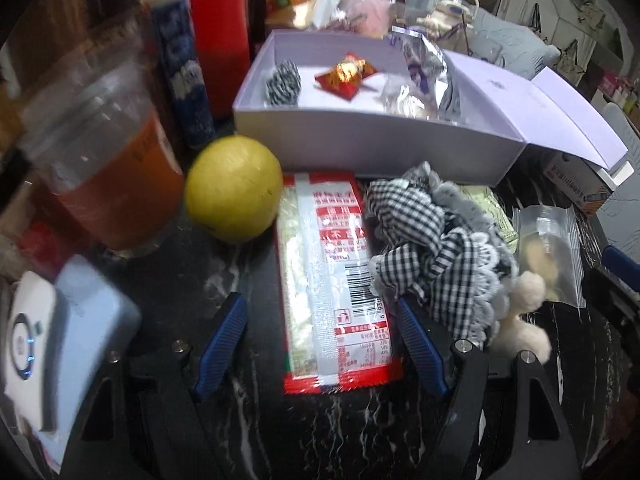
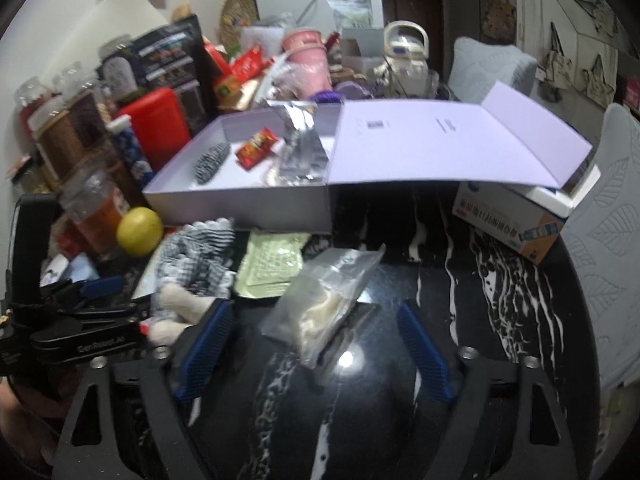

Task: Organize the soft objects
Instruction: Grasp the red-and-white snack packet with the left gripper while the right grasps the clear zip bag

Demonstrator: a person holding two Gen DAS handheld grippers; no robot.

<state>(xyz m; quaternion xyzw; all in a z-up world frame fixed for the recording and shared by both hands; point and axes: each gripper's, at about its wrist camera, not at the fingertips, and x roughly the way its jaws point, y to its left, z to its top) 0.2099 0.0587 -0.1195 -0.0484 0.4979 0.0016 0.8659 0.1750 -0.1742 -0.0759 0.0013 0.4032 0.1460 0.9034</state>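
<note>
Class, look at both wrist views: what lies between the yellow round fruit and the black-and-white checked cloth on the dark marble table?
A red-and-white flat snack packet lies between the yellow round fruit and the black-and-white checked cloth, shown in the left wrist view.

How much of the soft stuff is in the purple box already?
Some of it. The purple box already holds a checkered scrunchie, a red packet and a silver bag. Both hand-held grippers, left and right, are open, holding nothing. Left on the table: the checkered cloth, snack pack and clear bag.
</note>
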